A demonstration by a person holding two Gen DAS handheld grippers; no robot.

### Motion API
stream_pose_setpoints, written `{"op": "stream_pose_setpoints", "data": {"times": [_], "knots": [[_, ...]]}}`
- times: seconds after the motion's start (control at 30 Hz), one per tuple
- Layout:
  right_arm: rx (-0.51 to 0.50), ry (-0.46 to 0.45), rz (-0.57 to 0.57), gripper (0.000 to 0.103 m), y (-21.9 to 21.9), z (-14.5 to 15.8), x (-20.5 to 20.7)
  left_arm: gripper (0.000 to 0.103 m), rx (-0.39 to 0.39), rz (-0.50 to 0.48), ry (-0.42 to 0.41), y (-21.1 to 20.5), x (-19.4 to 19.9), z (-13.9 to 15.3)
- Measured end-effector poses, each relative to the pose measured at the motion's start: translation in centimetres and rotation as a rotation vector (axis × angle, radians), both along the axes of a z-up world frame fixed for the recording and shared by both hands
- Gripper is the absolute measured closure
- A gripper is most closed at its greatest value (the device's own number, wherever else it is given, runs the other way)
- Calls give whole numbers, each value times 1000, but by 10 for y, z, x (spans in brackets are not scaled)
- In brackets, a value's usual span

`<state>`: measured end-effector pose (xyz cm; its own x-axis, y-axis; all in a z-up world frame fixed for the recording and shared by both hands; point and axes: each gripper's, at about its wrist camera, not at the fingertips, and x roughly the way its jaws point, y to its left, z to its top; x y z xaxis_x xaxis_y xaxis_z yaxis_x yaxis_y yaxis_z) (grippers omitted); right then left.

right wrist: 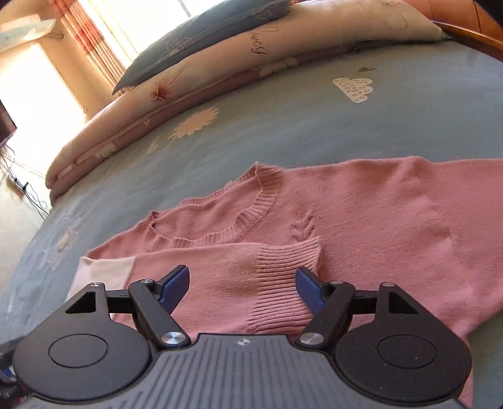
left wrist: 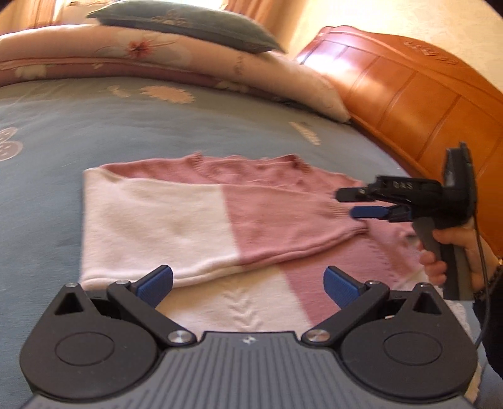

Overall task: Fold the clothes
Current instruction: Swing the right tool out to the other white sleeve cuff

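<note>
A pink and white knitted sweater [left wrist: 176,217] lies flat on the blue bedspread, one sleeve folded across its body. My left gripper [left wrist: 248,284] is open just above the sweater's near white hem, holding nothing. In the left wrist view the right gripper [left wrist: 353,204] comes in from the right, held by a hand [left wrist: 452,248], its fingertips over the sleeve cuff. In the right wrist view my right gripper [right wrist: 243,288] stands open, its blue pads [right wrist: 174,284] either side of the ribbed cuff [right wrist: 283,280] without closing on it. The sweater's V-neck collar [right wrist: 251,214] lies beyond.
A folded floral quilt [left wrist: 176,59] with a blue-grey pillow [left wrist: 188,23] on top lies along the far side of the bed. An orange wooden headboard [left wrist: 408,91] rises at the right. Bare blue bedspread [right wrist: 314,126] surrounds the sweater. Cables lie on the floor [right wrist: 22,188] past the bed's edge.
</note>
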<state>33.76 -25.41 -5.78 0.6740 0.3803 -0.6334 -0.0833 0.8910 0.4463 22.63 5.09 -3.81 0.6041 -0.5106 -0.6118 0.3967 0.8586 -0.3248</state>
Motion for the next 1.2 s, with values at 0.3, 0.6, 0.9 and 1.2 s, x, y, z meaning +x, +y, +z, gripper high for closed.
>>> {"op": "stream_pose_setpoints", "data": {"times": [0.3, 0.6, 0.9, 1.2], "knots": [[6, 30, 108, 17, 29, -1, 10, 2, -22, -102, 37, -27, -9, -8], [-12, 39, -38, 16, -20, 9, -34, 2, -40, -175, -19, -45, -26, 7], [-9, 43, -49, 13, -34, 21, -79, 2, -61, -210, -33, -53, -32, 10], [47, 123, -64, 13, -32, -13, -123, 2, -52, -192, 39, -59, -28, -5]]}}
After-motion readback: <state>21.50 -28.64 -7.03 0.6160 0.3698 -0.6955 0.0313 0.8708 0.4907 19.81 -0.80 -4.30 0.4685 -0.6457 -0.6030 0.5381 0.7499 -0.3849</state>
